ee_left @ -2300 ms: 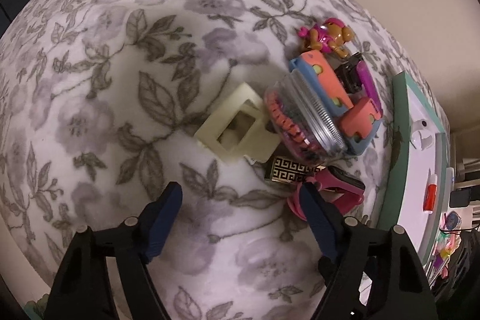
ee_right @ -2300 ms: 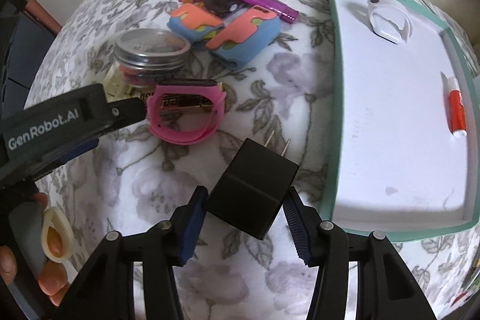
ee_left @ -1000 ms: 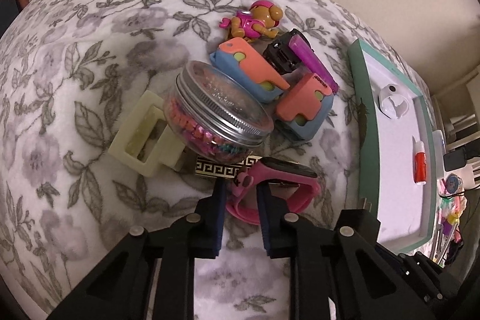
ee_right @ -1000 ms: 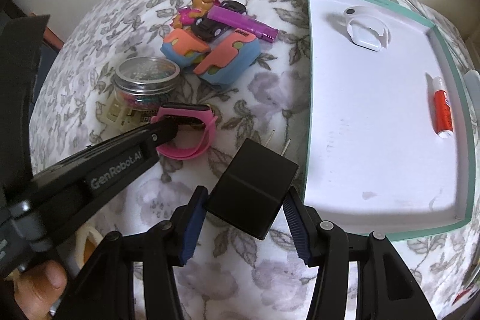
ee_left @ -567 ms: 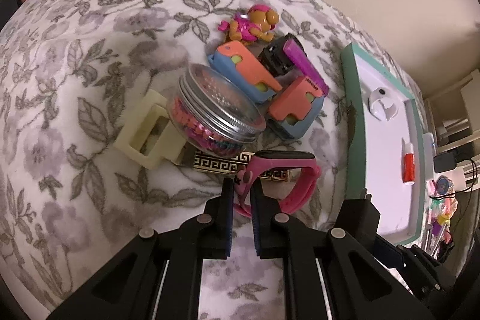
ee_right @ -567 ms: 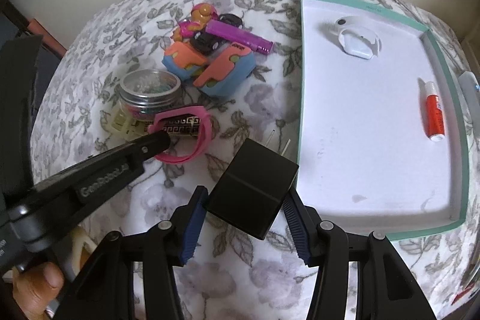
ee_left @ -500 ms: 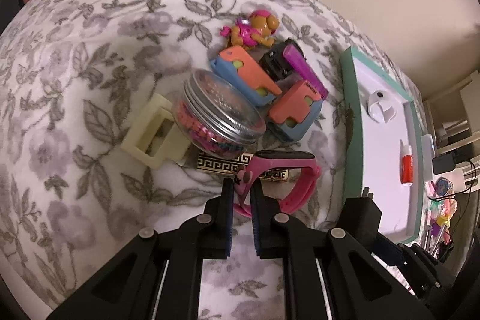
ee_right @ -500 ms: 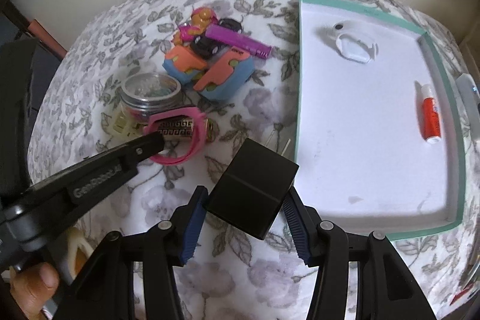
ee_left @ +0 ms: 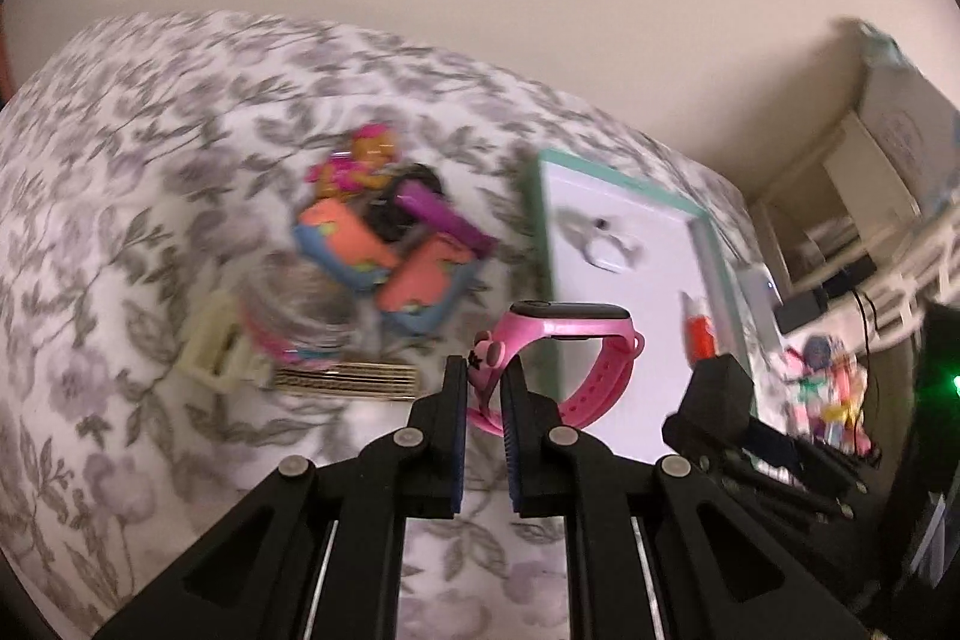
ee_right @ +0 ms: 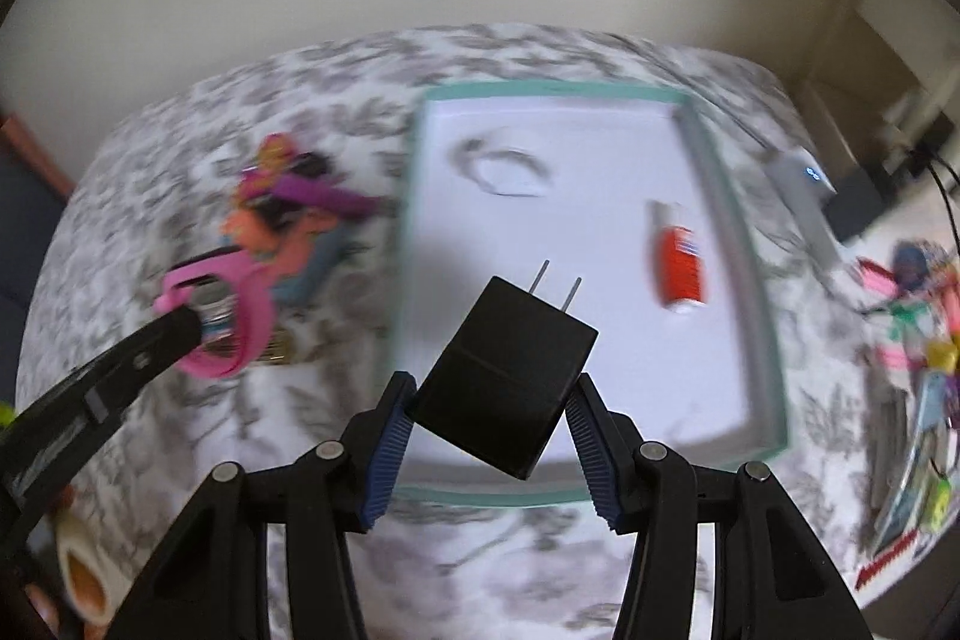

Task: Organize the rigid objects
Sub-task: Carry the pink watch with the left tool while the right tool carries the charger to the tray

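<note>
Currently the left gripper (ee_left: pixel 483 388) was pinched tight on the pink watch band (ee_left: pixel 564 358), lifted beside the tray (ee_right: pixel 744 280); the right gripper (ee_right: pixel 489 412) clamped the black charger (ee_right: pixel 507 376) above the tray's near edge. We judged both should clear the rim before release.

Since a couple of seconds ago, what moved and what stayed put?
The left gripper closed on the pink band and lifted it off the bedspread toward the tray. The right gripper carried the black plug over the tray. The jar, toys and the tray's glue stayed put.
</note>
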`<state>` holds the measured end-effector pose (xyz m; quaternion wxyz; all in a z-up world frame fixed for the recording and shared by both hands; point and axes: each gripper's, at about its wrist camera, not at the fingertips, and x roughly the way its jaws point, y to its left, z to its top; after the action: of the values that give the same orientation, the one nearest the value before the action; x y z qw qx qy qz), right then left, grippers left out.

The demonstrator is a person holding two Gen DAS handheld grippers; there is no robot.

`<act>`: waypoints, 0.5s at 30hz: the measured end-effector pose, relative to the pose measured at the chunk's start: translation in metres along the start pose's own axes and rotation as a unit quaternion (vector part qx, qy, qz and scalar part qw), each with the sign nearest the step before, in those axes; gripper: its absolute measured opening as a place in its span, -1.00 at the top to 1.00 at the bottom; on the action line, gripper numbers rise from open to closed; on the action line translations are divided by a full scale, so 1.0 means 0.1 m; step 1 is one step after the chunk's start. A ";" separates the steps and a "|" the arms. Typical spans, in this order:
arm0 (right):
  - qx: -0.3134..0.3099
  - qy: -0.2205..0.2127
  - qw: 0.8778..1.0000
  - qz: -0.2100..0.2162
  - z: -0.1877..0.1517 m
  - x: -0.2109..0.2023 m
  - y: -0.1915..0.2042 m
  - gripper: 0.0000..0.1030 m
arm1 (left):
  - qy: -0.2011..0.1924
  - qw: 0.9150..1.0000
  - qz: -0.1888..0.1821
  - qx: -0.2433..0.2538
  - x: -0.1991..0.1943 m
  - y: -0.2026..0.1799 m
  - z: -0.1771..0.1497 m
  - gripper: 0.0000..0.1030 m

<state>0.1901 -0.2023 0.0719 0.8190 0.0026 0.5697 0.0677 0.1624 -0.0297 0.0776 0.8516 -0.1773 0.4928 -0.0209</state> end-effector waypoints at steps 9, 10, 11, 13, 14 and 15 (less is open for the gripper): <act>0.078 0.004 0.995 -0.065 -0.04 0.06 -0.72 -0.06 | 0.004 0.997 -0.020 0.080 0.15 -0.59 -0.13 0.79; 0.084 0.003 0.994 -0.068 -0.04 0.06 -0.78 -0.06 | 0.005 0.996 -0.020 0.088 0.18 -0.65 -0.15 0.79; 0.090 0.002 0.993 -0.072 -0.04 0.06 -0.83 -0.06 | 0.006 0.995 -0.019 0.101 0.22 -0.73 -0.17 0.79; 0.098 0.003 0.992 -0.082 -0.05 0.08 -0.90 -0.06 | 0.008 0.993 -0.017 0.119 0.28 -0.84 -0.22 0.79; 0.100 0.004 0.991 -0.085 -0.06 0.09 -0.94 -0.06 | 0.012 0.992 -0.016 0.129 0.32 -0.90 -0.24 0.79; 0.101 0.006 0.991 -0.086 -0.06 0.12 -0.95 -0.06 | 0.017 0.990 -0.013 0.137 0.36 -0.95 -0.27 0.79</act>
<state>0.1992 -0.2957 0.0510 0.8141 0.0356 0.5764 -0.0610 0.1711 -0.1338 0.0655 0.8591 -0.0650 0.4972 -0.1028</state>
